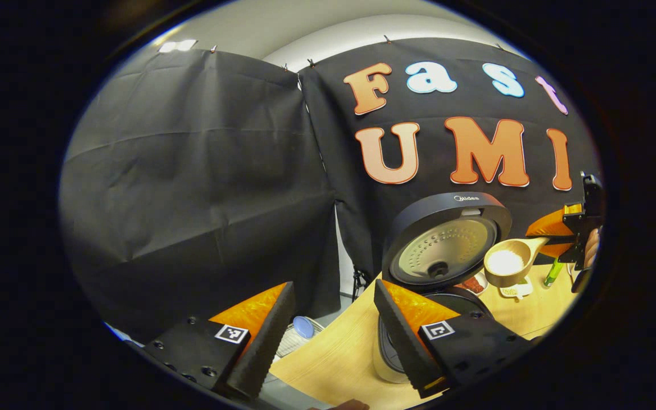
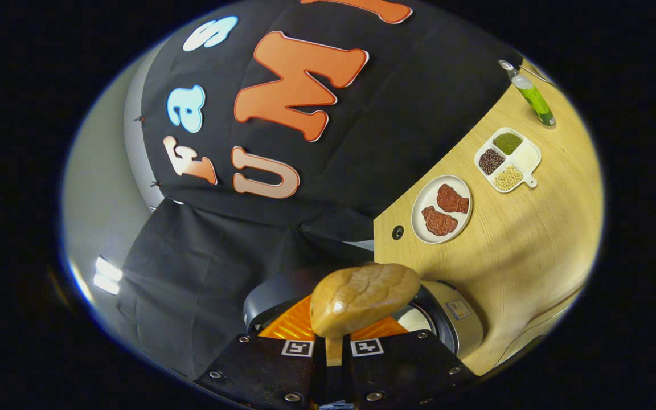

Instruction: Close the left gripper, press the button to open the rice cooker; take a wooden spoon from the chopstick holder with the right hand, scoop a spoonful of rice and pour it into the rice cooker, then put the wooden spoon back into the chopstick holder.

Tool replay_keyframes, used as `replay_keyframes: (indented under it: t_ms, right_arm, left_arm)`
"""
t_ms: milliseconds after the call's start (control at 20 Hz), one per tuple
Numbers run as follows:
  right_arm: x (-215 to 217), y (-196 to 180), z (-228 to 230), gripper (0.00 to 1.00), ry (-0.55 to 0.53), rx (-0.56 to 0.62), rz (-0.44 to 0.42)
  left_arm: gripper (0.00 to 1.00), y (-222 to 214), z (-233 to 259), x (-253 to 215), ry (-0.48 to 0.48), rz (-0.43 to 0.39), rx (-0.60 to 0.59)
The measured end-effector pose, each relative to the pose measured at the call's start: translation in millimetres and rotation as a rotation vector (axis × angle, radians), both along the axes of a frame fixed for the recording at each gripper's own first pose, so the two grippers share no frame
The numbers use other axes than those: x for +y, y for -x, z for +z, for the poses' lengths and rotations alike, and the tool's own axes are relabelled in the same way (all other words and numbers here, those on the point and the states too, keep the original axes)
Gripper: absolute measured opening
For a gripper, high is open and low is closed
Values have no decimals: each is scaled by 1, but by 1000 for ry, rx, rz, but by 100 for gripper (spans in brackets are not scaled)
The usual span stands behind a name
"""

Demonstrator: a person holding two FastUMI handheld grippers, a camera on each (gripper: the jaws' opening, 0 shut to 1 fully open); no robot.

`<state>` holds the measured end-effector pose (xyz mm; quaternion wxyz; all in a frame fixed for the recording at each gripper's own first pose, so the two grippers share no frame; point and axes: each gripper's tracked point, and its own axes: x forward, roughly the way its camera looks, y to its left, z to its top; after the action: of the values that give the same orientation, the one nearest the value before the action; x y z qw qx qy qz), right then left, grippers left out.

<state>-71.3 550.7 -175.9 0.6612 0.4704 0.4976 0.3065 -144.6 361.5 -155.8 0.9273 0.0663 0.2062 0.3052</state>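
The rice cooker (image 1: 445, 245) stands open on the wooden table (image 1: 333, 353), its lid upright. A wooden spoon (image 1: 507, 262) heaped with white rice hangs just right of the lid, above the pot. My right gripper (image 1: 561, 228) holds its handle from the right. In the right gripper view the spoon's rounded back (image 2: 362, 299) sits straight ahead, with the right gripper (image 2: 332, 341) shut on the handle above the cooker's body (image 2: 459, 319). My left gripper (image 1: 333, 285) is open and holds nothing, close to the cooker on its left.
A plate of meat slices (image 2: 441, 209), a divided dish of beans and grains (image 2: 507, 158) and a green bottle (image 2: 533, 99) stand on the table (image 2: 533, 245) past the cooker. A wire rack with a blue item (image 1: 303, 327) sits beyond the table's left edge.
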Motion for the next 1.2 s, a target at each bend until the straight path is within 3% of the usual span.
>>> replay_keyframes:
  t_ms: [350, 400, 450, 1200]
  right_arm:
    - [23, 8, 2, 10, 171, -299, 78]
    - [24, 9, 4, 10, 190, -348, 89]
    - [28, 10, 5, 10, 207, -391, 99]
    - [52, 36, 20, 10, 338, -888, 221]
  left_arm:
    - [87, 0, 0, 6, -39, 11, 22]
    - [94, 2, -1, 7, -38, 15, 24]
    - [94, 1, 0, 7, -39, 20, 25]
    - [95, 20, -8, 7, -35, 49, 44]
